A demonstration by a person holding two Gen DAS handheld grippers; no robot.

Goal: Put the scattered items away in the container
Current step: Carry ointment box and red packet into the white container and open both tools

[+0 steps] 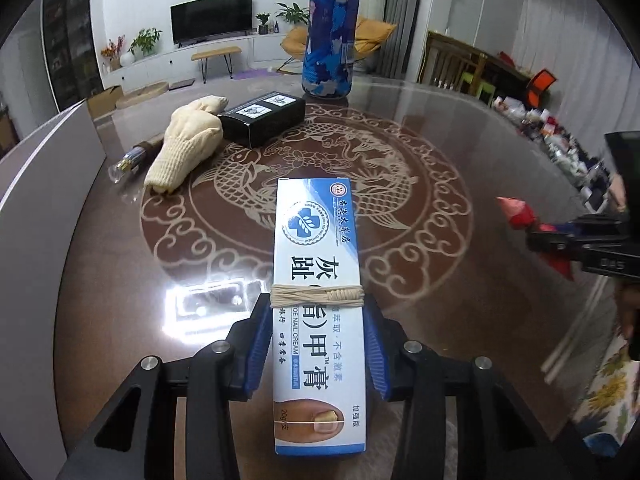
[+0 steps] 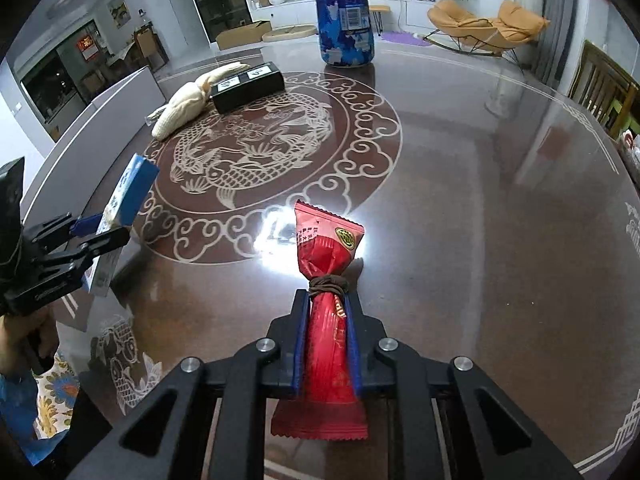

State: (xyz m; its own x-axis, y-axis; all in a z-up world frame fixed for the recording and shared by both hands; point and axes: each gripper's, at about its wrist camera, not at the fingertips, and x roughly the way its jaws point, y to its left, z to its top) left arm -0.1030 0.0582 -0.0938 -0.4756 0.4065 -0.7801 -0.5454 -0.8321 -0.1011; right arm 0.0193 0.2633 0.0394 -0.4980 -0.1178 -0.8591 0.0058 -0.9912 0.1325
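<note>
- Two hand-held grippers are each clamped on an item above a glossy brown table with a pale fish-and-cloud pattern.
- Left gripper: its blue pads press on both long sides of a white-and-blue nail cream box, which points away from the camera and has rubber bands wound round it. In the right wrist view this box shows at the left edge, tilted and clear of the tabletop.
- Right gripper: its jaws are closed on a red snack packet, pinched narrow between the pads, with a dark band tied round it just past the fingertips. Its far end fans out above the table.
- Far left on the table lies a cream knitted glove, touching a black box on its right.
- A transparent wrapped bundle lies partly under the glove.
- A tall blue patterned can stands upright at the far side, apart from the black box.
- A white panel runs along the table's left edge.
</note>
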